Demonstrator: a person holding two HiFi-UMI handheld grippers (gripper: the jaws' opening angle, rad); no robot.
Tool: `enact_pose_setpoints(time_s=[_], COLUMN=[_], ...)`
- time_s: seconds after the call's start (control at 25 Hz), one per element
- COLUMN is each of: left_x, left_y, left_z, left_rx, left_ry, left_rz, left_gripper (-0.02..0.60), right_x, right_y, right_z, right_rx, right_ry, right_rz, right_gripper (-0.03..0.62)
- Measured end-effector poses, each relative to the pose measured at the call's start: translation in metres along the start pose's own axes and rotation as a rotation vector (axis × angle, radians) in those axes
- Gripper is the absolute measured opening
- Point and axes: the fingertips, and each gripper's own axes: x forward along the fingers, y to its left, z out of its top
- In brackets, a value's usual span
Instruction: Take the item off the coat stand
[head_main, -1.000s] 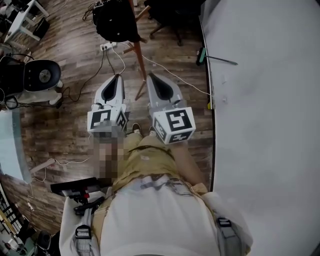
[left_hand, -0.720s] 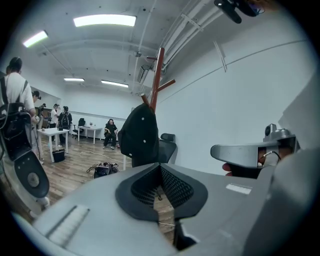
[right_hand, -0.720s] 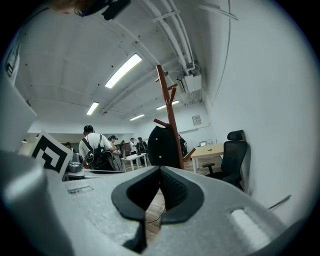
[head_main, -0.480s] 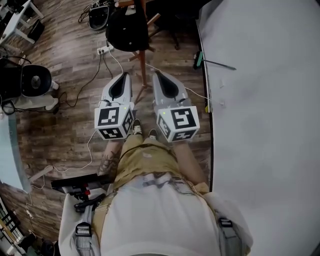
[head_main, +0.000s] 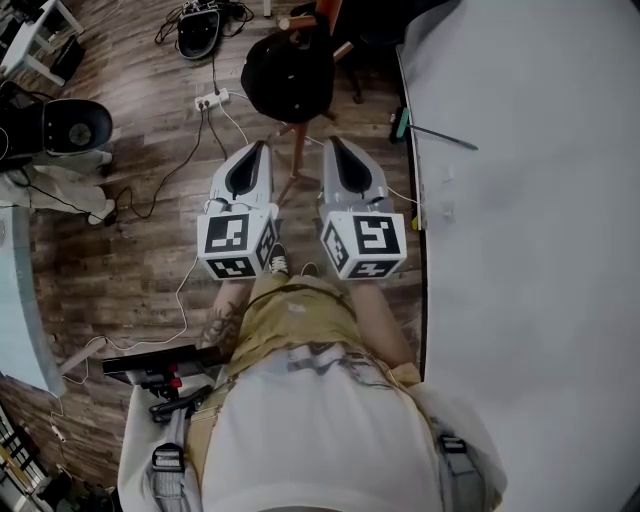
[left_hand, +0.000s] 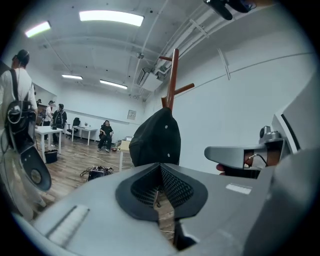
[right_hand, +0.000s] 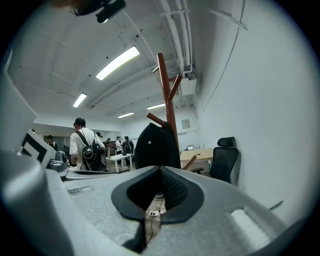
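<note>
A black cap-like item (head_main: 290, 75) hangs on a reddish-brown wooden coat stand (head_main: 298, 150) straight ahead of me. In the left gripper view the black item (left_hand: 155, 137) sits on a peg of the stand (left_hand: 173, 75), just past my jaws. In the right gripper view the item (right_hand: 157, 145) hangs below the forked top of the stand (right_hand: 167, 95). My left gripper (head_main: 258, 150) and right gripper (head_main: 335, 145) point at the stand side by side, short of the item. Both are shut, with nothing between the jaws.
A white wall (head_main: 530, 200) runs along the right. A power strip (head_main: 210, 98) and cables lie on the wooden floor near the stand's feet. A black office chair (right_hand: 225, 160) stands behind the stand. People stand by white tables (right_hand: 87, 145) farther back.
Both grippers have moved forward, closer to the stand. The stand and black item have shifted right and nearer in the head view. The jaws have stayed shut.
</note>
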Motion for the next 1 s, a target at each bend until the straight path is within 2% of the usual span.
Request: enact_pose_setpoints(time_s=[0.2, 0.52, 0.76, 0.88, 1.0], left_x=[0.019, 0.028, 0.037, 0.043, 0.058], left_y=[0.007, 0.013, 0.01, 0.006, 0.001], left_z=[0.009, 0.074, 0.102, 0.112, 0.111], left_rx=[0.037, 0.141, 0.185, 0.22, 0.244], left_ry=[-0.022, -0.147, -0.214, -0.238, -0.2], left_rz=[0.021, 0.074, 0.063, 0.025, -0.06], left_gripper=[0.002, 0.002, 0.005, 0.13, 0.226], right_x=[0.013, 0.029, 0.034, 0.036, 0.041], right_y=[-0.017, -0.039, -0.052, -0.062, -0.073], right_z=[-0.003, 0.029, 0.048, 0.048, 0.051], right_rx=[0.012, 0.018, 0.006, 0.011, 0.014], right_ry=[-0.005, -0.066, -0.105, -0.108, -0.113], right_rz=[-0.019, 0.001, 0.02, 0.022, 0.019], right_gripper=[0.002, 0.002, 0.002, 0.002, 0.002])
